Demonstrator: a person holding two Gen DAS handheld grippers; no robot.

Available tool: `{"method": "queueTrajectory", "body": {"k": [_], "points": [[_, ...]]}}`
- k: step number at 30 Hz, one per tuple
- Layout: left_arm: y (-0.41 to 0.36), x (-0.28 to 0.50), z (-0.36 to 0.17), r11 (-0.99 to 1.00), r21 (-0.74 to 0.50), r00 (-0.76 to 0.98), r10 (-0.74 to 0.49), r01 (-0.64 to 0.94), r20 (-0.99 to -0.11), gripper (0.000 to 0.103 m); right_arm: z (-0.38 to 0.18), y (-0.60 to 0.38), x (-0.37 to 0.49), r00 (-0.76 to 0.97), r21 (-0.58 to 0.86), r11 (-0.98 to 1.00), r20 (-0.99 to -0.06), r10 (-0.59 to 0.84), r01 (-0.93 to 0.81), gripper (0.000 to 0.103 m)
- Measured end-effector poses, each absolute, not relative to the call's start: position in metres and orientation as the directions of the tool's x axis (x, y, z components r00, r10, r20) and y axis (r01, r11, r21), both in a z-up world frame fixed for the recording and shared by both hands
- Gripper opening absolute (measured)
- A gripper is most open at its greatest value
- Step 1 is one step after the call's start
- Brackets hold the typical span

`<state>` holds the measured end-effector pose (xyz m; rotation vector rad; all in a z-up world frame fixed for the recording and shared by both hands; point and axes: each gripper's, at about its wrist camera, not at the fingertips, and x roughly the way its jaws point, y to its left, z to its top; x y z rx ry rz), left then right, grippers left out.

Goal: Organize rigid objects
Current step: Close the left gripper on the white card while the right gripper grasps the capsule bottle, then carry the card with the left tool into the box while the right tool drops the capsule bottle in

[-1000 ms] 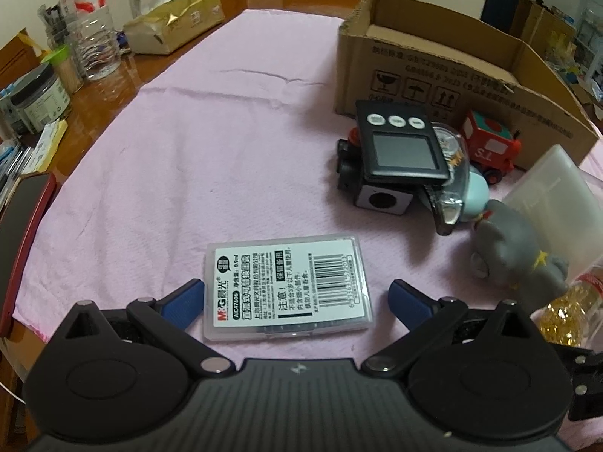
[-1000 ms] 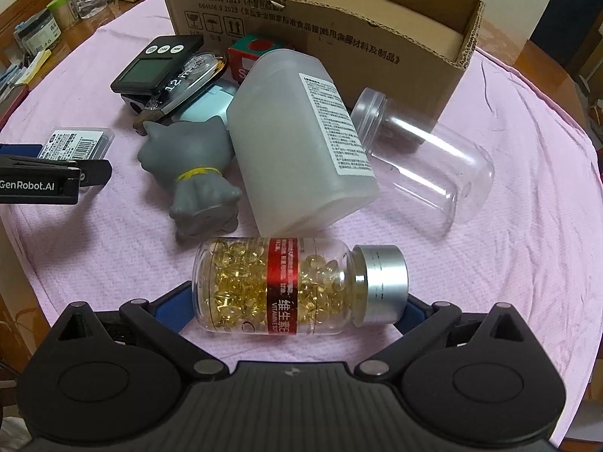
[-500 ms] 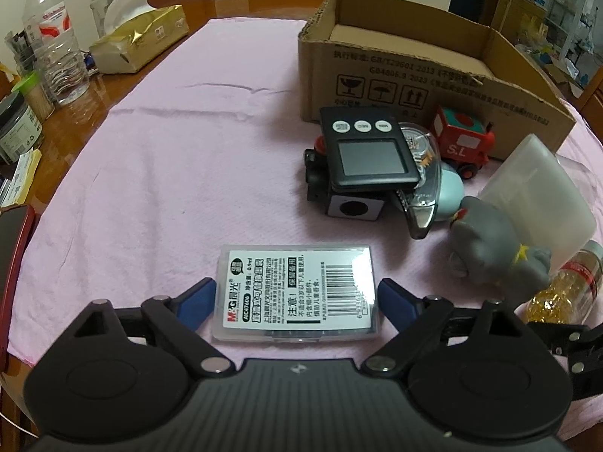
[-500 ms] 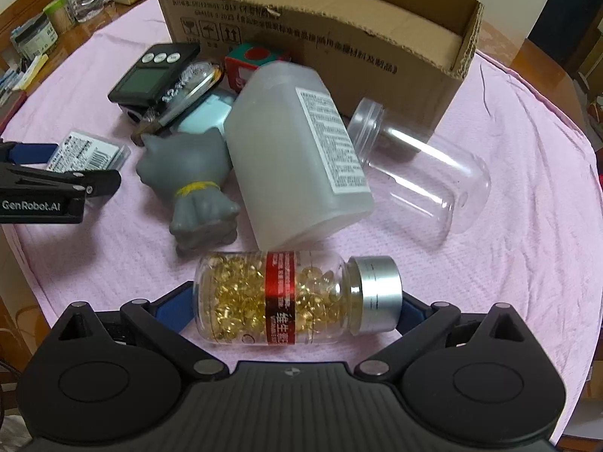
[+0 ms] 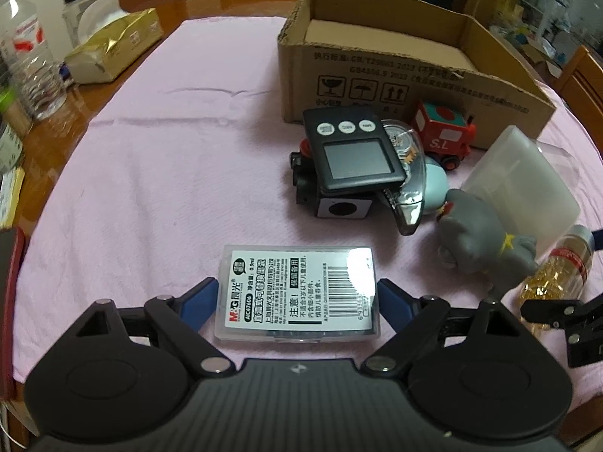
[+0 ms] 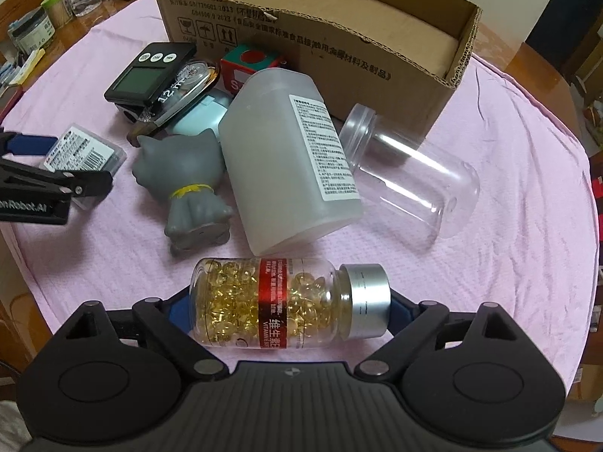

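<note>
My left hand-held gripper (image 5: 297, 299) clamps the flat refill case (image 5: 297, 295); my right hand-held gripper (image 6: 288, 307) grips the capsule bottle (image 6: 290, 307) endwise, both likely bound for the cardboard box (image 6: 339, 34) ahead.

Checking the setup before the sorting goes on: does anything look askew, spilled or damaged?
Nothing is spilled. The timer lies tilted on a heap of small things, not flat on the cloth. The white bottle and the clear jar lie on their sides. The box has a ragged, torn front rim.
</note>
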<state>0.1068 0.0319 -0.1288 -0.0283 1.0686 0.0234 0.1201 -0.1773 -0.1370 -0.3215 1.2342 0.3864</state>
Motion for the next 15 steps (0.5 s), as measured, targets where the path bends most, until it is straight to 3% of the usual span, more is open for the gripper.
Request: {"method": "queueTrajectory", "body": {"k": [15], "points": [[0.028, 0.126, -0.044, 0.969, -0.003, 0.502, -0.130, 0.247, -0.855, 0.089, -0.072, -0.185, 0.129, 0.314, -0.009, 0.865, -0.934, 0.172, -0.501, 0.096]]}}
